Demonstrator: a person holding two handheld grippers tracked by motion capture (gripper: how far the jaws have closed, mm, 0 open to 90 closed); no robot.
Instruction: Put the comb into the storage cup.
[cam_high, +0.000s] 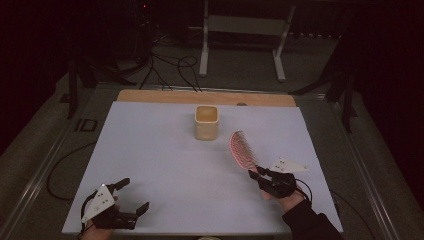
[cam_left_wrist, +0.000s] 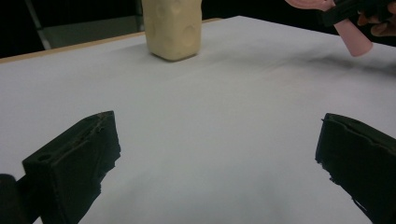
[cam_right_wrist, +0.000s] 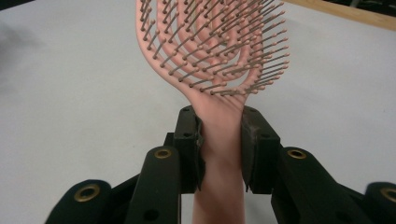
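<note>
Now right gripper (cam_right_wrist: 219, 140) clamped on pink hairbrush (cam_right_wrist: 212, 51) handle; left gripper (cam_left_wrist: 215, 158) wide open, empty.

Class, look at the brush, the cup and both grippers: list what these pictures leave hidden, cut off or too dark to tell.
- Inside of the cup: high view, its walls hide the bottom; left gripper view, the top edge cuts off its rim.
- Pink hairbrush: right gripper view, its tip is cut off by the top edge, its handle end by the bottom edge.
- Left gripper: high view, the bottom edge cuts off the hand.
- Floor cables: high view, too dark to follow.
</note>
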